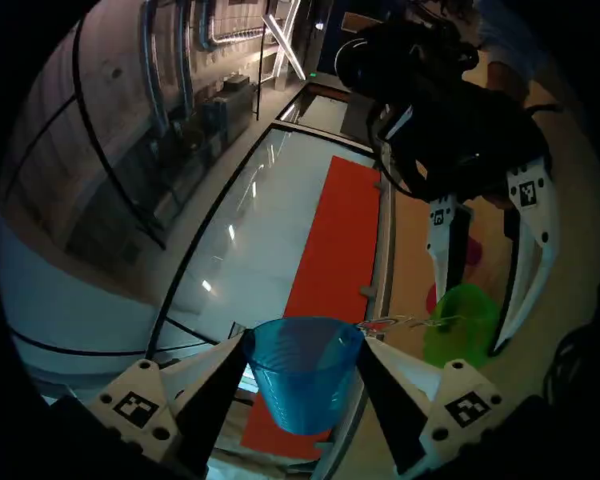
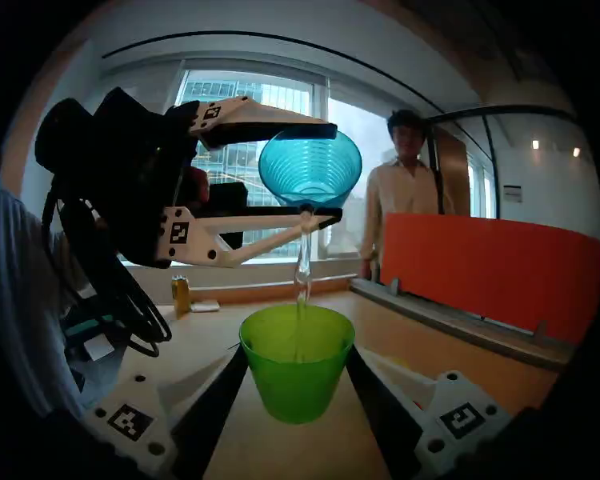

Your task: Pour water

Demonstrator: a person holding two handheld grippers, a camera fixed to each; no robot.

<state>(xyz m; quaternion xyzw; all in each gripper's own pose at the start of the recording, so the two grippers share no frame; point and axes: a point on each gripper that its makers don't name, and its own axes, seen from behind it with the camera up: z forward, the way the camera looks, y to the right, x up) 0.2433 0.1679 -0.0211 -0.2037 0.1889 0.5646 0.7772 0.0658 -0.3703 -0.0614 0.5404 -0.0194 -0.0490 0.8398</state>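
A blue plastic cup (image 1: 304,372) sits between the fingers of my left gripper (image 1: 304,360), which is shut on it. The right gripper view shows this blue cup (image 2: 310,170) tipped on its side above a green cup (image 2: 297,370). A thin stream of water (image 2: 302,268) falls from its rim into the green cup. My right gripper (image 2: 297,364) is shut on the green cup and holds it upright over a wooden table (image 2: 428,340). In the left gripper view the right gripper (image 1: 492,272) holds the green cup (image 1: 460,324) to the right.
An orange divider panel (image 2: 492,268) runs along the table's right side. A person (image 2: 400,200) stands behind it by the windows. A sleeve and black cables (image 2: 100,272) hang at the left. Small items (image 2: 190,300) lie near the window sill.
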